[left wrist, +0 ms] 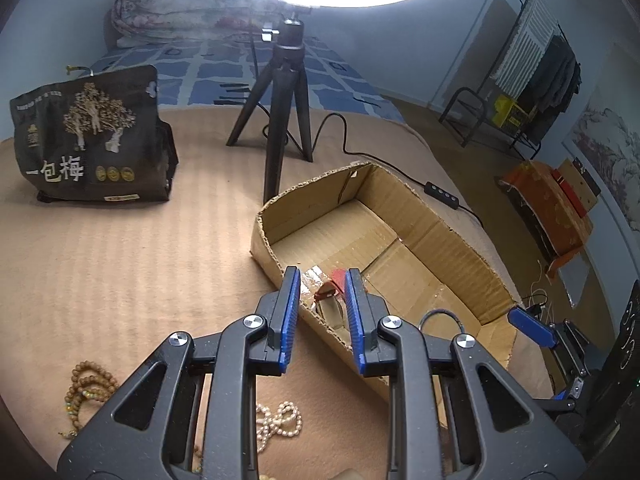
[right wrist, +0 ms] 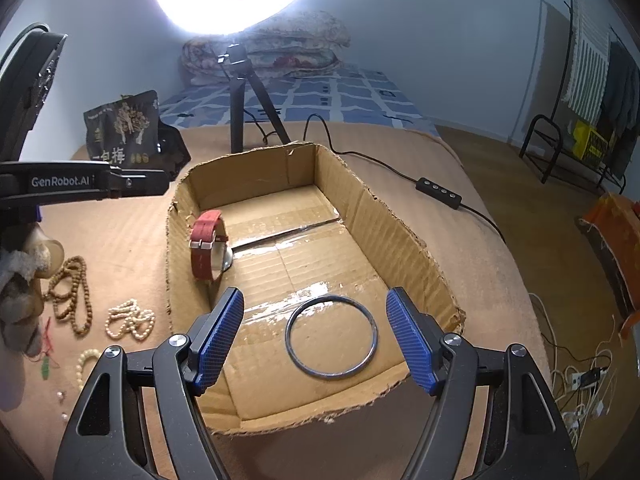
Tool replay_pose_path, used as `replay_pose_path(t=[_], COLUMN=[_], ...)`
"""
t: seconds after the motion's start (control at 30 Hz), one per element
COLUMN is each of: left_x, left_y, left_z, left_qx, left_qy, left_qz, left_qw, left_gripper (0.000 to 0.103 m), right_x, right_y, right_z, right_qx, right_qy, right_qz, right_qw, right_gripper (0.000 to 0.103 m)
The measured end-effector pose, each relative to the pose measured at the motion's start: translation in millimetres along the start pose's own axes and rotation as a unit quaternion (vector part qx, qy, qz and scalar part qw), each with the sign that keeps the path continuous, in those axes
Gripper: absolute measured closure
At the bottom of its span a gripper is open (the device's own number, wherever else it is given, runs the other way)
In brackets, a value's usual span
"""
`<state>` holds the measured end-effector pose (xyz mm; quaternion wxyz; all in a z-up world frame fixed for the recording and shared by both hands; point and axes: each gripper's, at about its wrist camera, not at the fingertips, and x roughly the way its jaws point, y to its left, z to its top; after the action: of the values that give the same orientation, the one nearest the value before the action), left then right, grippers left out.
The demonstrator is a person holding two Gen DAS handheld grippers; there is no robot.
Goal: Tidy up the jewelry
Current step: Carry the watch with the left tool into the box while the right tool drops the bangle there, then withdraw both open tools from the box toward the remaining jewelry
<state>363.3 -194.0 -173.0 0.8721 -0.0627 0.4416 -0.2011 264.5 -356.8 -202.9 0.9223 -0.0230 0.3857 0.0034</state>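
Observation:
A shallow cardboard box (right wrist: 400, 236) lies on the tan blanket. A red-strap watch (right wrist: 206, 244) stands on edge against its left wall. A dark bangle ring (right wrist: 331, 337) lies flat on the box floor near the front. My right gripper (right wrist: 316, 336) is open above the ring, empty. My left gripper (left wrist: 322, 300) is open over the box's near wall (left wrist: 272, 256), with the watch (left wrist: 332, 290) seen between its fingers, not clamped. Brown wooden beads (right wrist: 70, 294) (left wrist: 86, 390) and a pearl strand (right wrist: 130, 318) (left wrist: 278, 422) lie on the blanket left of the box.
A black snack bag (left wrist: 92, 136) stands at the back left. A black tripod (left wrist: 280, 120) with a ring light stands behind the box, and its cable and switch (right wrist: 438, 192) run along the right side. Small beads and a green charm (right wrist: 46, 368) lie at far left.

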Motion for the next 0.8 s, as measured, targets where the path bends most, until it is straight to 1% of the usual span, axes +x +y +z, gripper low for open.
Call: replay_pose_path(t=[0.23,0.53,0.6,0.63,0.67,0.8], left_x=[-30.2,-91.8,-108.4,-115.2,-124.5,-149.1], left_y=[6.7,30.5,38.2,41.9,47.6,69.2], left_z=[-2.8,-11.3,-16.6,-19.5,-23.6,-38.4], left_qx=[-0.002,0.001,0.006,0.007,0.006,0.005], left_qy=[-0.015,-0.039,-0.048,-0.052,-0.058,-0.064], left_qz=[0.004,0.021,0.030,0.033,0.037,0.050], left_qw=[0.9999,0.9990,0.9984,0.9981,0.9976,0.9967], left_gripper=[0.081,0.081,0.073,0.065,0.063,0.063], right_x=[-22.4,-56.2,-61.7,-64.4,-66.7,-71.6], right_y=[8.3,28.6,33.5,37.1,41.2,58.0], right_z=[-0.7,-5.3,-7.7,-9.6,-11.9,-20.1], right_qx=[-0.004,-0.018,-0.019,-0.022,-0.026,-0.043], right_qy=[-0.010,-0.022,-0.023,-0.022,-0.022,-0.018], right_qz=[0.006,0.025,0.034,0.039,0.043,0.059], right_qw=[1.000,0.999,0.999,0.999,0.999,0.997], right_gripper=[0.029,0.029,0.029,0.029,0.029,0.029])
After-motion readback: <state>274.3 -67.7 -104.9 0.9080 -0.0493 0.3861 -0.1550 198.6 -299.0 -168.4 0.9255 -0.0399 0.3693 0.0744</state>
